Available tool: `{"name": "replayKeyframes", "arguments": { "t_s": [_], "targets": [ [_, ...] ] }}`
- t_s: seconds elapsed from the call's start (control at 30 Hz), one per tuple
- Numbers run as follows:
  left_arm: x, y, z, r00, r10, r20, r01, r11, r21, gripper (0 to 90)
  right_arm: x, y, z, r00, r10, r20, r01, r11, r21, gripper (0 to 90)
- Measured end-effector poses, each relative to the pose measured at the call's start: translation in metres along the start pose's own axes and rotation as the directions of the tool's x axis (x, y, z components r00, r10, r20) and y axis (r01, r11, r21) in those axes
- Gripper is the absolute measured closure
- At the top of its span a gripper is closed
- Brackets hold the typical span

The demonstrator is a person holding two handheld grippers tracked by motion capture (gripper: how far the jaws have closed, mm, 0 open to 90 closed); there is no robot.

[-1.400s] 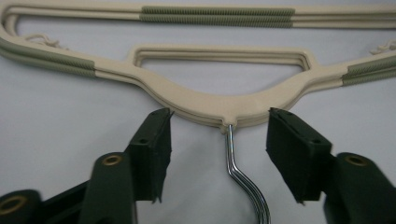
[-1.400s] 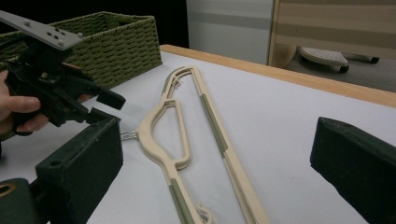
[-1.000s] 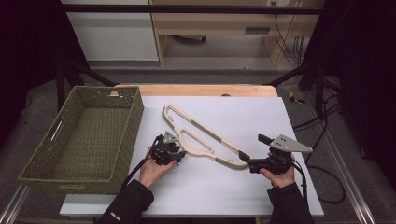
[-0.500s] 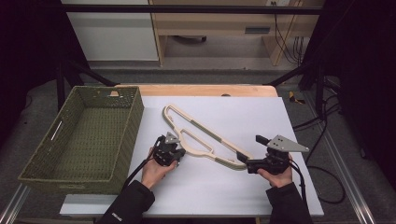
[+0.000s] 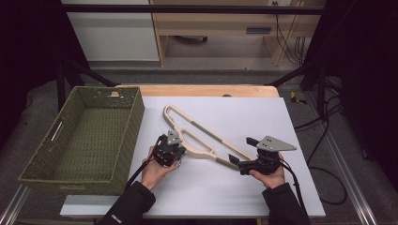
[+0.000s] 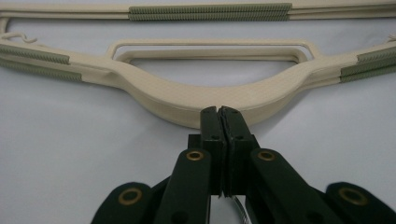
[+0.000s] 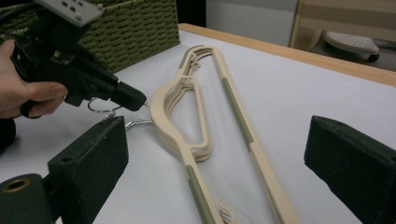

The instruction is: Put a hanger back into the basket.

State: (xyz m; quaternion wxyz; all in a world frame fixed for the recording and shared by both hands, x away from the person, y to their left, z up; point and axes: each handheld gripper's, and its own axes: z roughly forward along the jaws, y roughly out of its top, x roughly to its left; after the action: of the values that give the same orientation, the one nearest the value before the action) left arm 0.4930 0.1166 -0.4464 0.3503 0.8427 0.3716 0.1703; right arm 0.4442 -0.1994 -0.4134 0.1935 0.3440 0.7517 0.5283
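Note:
A stack of cream hangers [image 5: 204,131] with green grip strips lies slantwise on the white table [image 5: 263,117]. My left gripper [image 5: 174,148] sits at the middle hump of the hangers [image 6: 187,100], its jaws pressed together [image 6: 218,113] where the metal hook [image 7: 100,110] comes out, with a bit of wire between them. My right gripper [image 5: 241,151] stands open at the hangers' near right end. In the right gripper view its two wide-apart jaws [image 7: 224,158] flank the hangers [image 7: 175,116], and the left gripper [image 7: 134,100] shows beyond, held by a hand.
A green woven basket [image 5: 137,123] stands empty at the table's left, close to the left hand, and it also rises behind the left gripper [image 7: 135,28]. A wooden strip [image 5: 206,90] borders the table's far edge. White surface stretches to the right of the hangers.
The right gripper has shifted a little left, closer to the hangers' near end. The left gripper and the hangers have stayed put.

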Motion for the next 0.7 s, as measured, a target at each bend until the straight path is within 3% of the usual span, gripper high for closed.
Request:
{"name": "replayKeyframes", "arguments": {
  "t_s": [0.17,0.43,0.63,0.7],
  "targets": [
    [-0.003,0.004,-0.006,0.9998,0.017,-0.005,-0.017,0.9998,0.007,88.8,0.008,0.004,0.018,0.9992,-0.029,-0.026,0.030,0.999,0.034,8.2],
    [-0.007,0.009,-0.016,0.9996,0.027,-0.008,-0.027,0.9996,0.010,88.9,0.022,0.013,0.049,0.9978,-0.060,-0.028,0.062,0.995,0.075,16.4],
    [-0.007,0.013,-0.021,0.9996,0.027,-0.001,-0.027,0.9995,0.014,88.9,0.032,0.012,0.071,0.9930,-0.108,-0.047,0.114,0.984,0.136,20.4],
    [-0.008,0.013,-0.022,0.9994,0.034,-0.004,-0.034,0.9993,0.016,88.9,0.039,0.011,0.083,0.9883,-0.135,-0.071,0.146,0.974,0.173,23.0]
  ]
}}
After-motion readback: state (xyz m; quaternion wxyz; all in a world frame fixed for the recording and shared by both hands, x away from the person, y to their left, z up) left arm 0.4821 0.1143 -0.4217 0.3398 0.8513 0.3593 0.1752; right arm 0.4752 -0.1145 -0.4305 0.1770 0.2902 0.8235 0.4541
